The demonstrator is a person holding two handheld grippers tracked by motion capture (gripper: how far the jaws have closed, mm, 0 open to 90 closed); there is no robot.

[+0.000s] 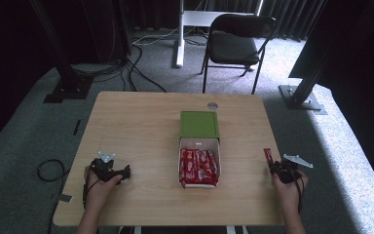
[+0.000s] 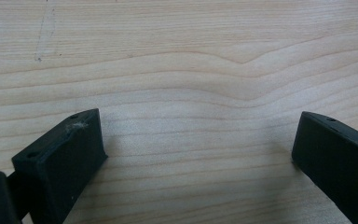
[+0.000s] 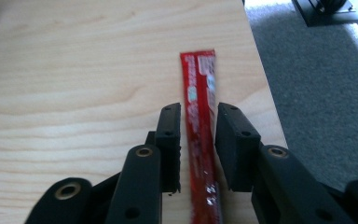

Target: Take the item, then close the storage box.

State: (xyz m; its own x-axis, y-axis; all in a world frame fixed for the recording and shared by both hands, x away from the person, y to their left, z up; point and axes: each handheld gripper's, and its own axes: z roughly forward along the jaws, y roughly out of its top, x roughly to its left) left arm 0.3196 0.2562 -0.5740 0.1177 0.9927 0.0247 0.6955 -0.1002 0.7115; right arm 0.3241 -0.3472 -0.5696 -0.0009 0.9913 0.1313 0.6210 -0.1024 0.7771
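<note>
Place: recording lab or studio
Signs: black curtains (image 1: 9, 29), metal rig posts (image 1: 61, 63) — loose floor cables (image 1: 141, 68), grey carpet (image 1: 24, 122), folding chair (image 1: 236, 41), lone wooden table (image 1: 141, 126)

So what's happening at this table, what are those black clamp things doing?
A person holds a gripper in each hand at a wooden table. The right gripper has its jaws around a red snack packet near the table's right edge. The left gripper rests open over bare wood. In the middle sits an open box filled with more red packets, its green lid folded back.
</note>
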